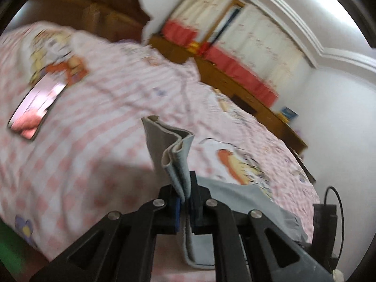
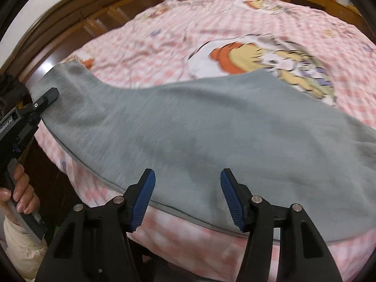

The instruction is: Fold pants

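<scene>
Grey pants point(image 2: 199, 131) lie spread across a bed with a pink checked cartoon cover point(image 2: 164, 40). In the left wrist view my left gripper point(image 1: 185, 199) is shut on a bunched hem of the pants point(image 1: 174, 150), lifted off the cover, with cloth sticking up past the pads. The right wrist view shows that same left gripper point(image 2: 50, 96) at the far left, pinching the raised end of the pants, held by a hand point(image 2: 21, 195). My right gripper point(image 2: 188, 197) stands open just above the near edge of the pants, nothing pressed between its blue pads.
A phone or tablet point(image 1: 35, 108) lies on the cover at the left. A wooden headboard point(image 2: 82, 16) borders the bed, and a wooden bench point(image 1: 246, 94) runs along the far side below curtains. The bed's near edge drops off under my right gripper.
</scene>
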Available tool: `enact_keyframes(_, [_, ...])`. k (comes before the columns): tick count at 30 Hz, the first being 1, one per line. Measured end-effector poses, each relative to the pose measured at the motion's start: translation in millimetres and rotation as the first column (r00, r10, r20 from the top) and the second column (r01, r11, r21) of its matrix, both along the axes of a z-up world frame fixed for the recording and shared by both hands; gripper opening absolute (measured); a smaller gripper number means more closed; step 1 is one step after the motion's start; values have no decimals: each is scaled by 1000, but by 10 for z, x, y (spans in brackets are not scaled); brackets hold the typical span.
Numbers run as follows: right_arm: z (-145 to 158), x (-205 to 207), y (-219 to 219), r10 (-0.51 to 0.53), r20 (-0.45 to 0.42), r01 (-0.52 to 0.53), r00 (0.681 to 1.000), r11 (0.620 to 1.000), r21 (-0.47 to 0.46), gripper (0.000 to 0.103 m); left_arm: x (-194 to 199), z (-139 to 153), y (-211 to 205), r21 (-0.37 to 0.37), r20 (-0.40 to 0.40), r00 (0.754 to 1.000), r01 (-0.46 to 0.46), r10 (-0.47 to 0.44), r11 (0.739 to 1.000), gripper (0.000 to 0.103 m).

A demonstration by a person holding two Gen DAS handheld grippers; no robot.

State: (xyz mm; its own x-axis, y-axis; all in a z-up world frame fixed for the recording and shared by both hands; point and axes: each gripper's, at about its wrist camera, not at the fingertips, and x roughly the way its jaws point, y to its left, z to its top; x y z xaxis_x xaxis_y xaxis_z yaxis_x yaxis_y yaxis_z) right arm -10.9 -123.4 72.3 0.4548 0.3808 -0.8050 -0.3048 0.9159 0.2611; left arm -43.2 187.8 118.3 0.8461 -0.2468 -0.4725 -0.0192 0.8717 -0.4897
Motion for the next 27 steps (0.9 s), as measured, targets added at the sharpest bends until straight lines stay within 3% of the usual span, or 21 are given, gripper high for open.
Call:
enact_keyframes(4, [78, -22, -297, -69, 11, 68, 998, 998, 13, 60, 131, 180, -370, 52, 10, 996, 93, -93, 994, 5])
enact_keyframes(12, [59, -39, -852, -184, -3, 183, 983, 982, 43, 60, 316, 136, -1073, 92, -53, 972, 233, -229, 968, 5])
enact_keyframes(20, [-92, 15, -1005, -197, -61, 202, 978, 976, 86, 60, 416, -324, -1698, 122, -194, 923, 359, -333, 925, 5])
enact_keyframes(27, [-142, 150, -788, -137, -86, 145, 987, 985, 91, 60, 481, -690, -1843, 95, -326, 876, 403, -354, 910, 7])
